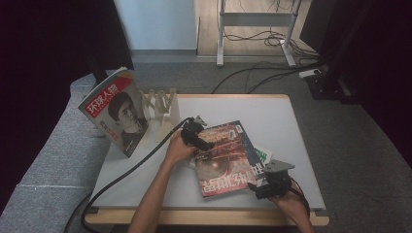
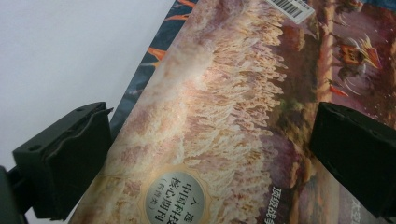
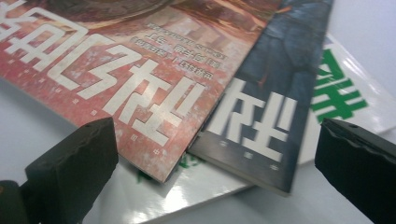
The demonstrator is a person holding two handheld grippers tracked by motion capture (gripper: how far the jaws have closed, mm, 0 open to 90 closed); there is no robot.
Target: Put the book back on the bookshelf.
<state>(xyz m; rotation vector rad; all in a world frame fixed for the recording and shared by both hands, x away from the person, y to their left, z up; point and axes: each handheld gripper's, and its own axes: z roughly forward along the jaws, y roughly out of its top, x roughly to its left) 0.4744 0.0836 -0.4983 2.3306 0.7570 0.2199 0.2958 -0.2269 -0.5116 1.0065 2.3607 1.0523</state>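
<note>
Your left gripper [image 1: 198, 135] hangs wide open and empty over the far left corner of the top magazine [image 1: 224, 160], which lies on the stack mid-table, long axis running away from you. Your right gripper [image 1: 266, 184], equally open, faces its near corner.

The upright magazine [image 1: 116, 111] in the wooden rack carries the red-banner title 环球人物. The top red magazine [image 2: 224, 116] of the flat stack bears a silver seal reading 中国科技核心期刊, a barcode label [image 2: 290, 8] and large white title characters, upside down and only partly legible
</note>
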